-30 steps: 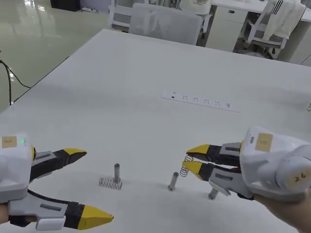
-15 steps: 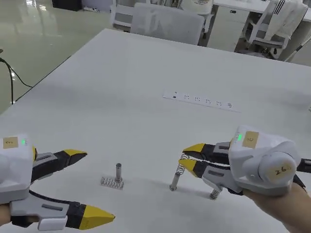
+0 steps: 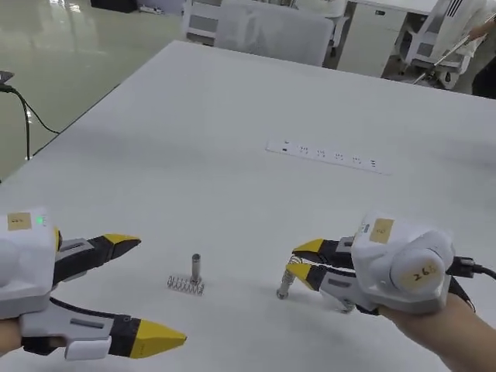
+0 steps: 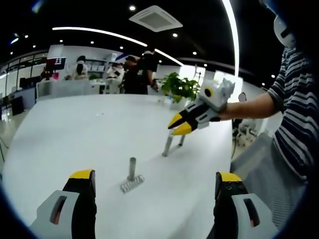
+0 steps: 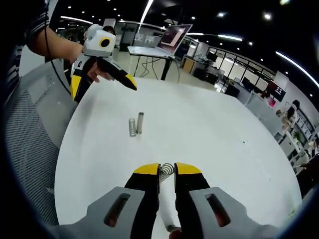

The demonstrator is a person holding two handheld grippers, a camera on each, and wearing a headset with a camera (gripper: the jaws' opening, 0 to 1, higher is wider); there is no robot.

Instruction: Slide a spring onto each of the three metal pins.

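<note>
My right gripper (image 3: 304, 260) is shut on a small spring (image 3: 291, 271) and holds it over the top of the middle pin (image 3: 284, 290). The same spring (image 5: 167, 169) sits between the yellow tips of my right gripper (image 5: 168, 170) in the right gripper view. A second pin (image 3: 196, 268) stands upright to the left, and a loose spring (image 3: 186, 284) lies at its foot. My left gripper (image 3: 147, 291) is wide open near the table's front edge, left of that pin (image 4: 131, 168). A third pin (image 4: 181, 141) stands just behind the middle one (image 4: 167, 145).
A white power strip (image 3: 322, 156) lies across the middle of the white table (image 3: 209, 139). Office chairs (image 3: 267, 31) stand past the far edge. A cable (image 3: 23, 116) hangs off the left side. Several people (image 4: 134, 72) stand far behind the table.
My right gripper has carried the spring left and down, from beside the middle pin to over its top. The left gripper has stayed put and open.
</note>
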